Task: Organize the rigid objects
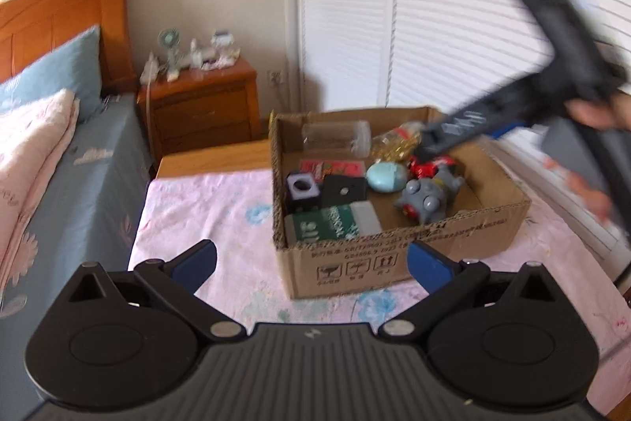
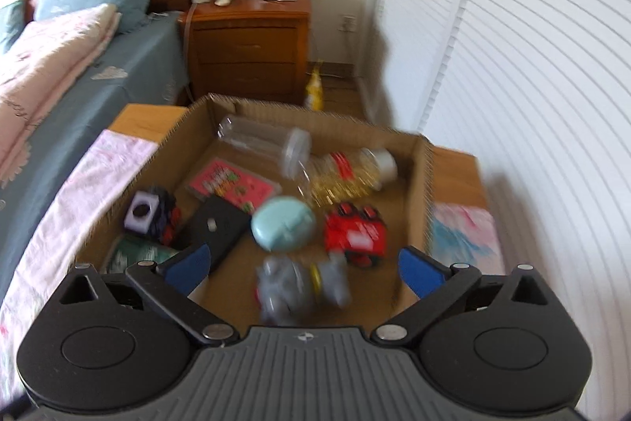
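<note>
My landmark is the cardboard box (image 1: 398, 255), open-topped, sitting on a pink floral cloth (image 1: 205, 216) over a wooden table.

Left gripper (image 1: 311, 263): jaws spread wide, nothing between them, poised just short of the box's near wall.

Right gripper (image 2: 303, 265): jaws spread as wide as I've seen them, nothing pinched. It hangs over the near part of the box, pointing down into it. From the left wrist view I see it reaching in from the box's right side, blurred, a hand (image 1: 591, 113) on its handle.

Inside the box:
- grey toy figure (image 2: 299, 287), near wall, directly under the right gripper's open jaws, blurred
- red toy car (image 2: 355, 233), beside the grey toy, toward the right wall
- pale blue egg-shaped case (image 2: 282, 227), centre
- clear empty jar (image 2: 260, 143) and a jar of yellow contents (image 2: 347, 172), lying along the far wall
- pink card pack (image 2: 232, 184), left of centre
- black block (image 2: 219, 229) and a lilac-faced cube (image 2: 144, 212), by the left wall
- green packet (image 1: 327, 225), near-left corner

Beyond the box: wooden nightstand (image 2: 248, 38), cluttered top. Bed (image 2: 98, 73) to the box's left.
</note>
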Demonstrator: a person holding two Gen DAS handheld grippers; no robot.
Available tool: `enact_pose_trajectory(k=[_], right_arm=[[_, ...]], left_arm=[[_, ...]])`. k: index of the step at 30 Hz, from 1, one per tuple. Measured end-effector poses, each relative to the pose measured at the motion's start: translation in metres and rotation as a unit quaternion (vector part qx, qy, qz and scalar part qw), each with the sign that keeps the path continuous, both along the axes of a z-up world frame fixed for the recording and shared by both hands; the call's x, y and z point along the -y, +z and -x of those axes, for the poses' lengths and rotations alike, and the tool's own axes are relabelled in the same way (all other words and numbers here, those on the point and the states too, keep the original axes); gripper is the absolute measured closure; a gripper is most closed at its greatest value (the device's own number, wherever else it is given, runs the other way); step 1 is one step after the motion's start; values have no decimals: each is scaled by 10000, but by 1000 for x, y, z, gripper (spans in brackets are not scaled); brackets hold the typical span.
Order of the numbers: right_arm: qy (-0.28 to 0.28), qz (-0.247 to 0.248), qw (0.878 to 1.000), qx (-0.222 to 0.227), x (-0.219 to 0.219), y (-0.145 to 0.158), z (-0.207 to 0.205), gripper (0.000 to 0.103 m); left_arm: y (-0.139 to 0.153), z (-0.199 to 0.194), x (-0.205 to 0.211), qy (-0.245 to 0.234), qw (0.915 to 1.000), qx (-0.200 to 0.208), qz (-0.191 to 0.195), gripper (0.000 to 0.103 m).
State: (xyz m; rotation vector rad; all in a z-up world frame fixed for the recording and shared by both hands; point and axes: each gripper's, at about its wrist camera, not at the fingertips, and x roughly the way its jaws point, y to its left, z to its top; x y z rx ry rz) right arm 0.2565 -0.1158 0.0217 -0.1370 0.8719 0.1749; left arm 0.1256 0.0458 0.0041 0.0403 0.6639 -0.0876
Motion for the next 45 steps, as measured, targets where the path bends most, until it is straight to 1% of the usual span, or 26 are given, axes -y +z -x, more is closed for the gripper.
enact_pose_trajectory(k=[2,6,8,10,14,25,45], right_arm=[[-189,-14,9998,-18,7,2,22,0],[-542,-134,9984,5,19,1,69,0],[-699,-169,9974,27,22,2,88,0],[-856,-217,9961,71,25,3,105,0],[-964,-373,9946,129,31,8,124,0],[-981,-303,9943,291,30,11,139,0],[-1015,-352,9936,357,31,12,142,0]], left_arm=[[2,-2,-1,115,9998,-139,6,1],[7,3,1,345,9994,-93,14,1],[10,3,3,408,9991,-137,11,1],[13,5,6,386,9991,-161,37,1],[20,11,14,372,9991,-209,31,1],[31,19,26,380,9989,-250,-86,1],[34,20,27,382,9986,-363,3,1]])
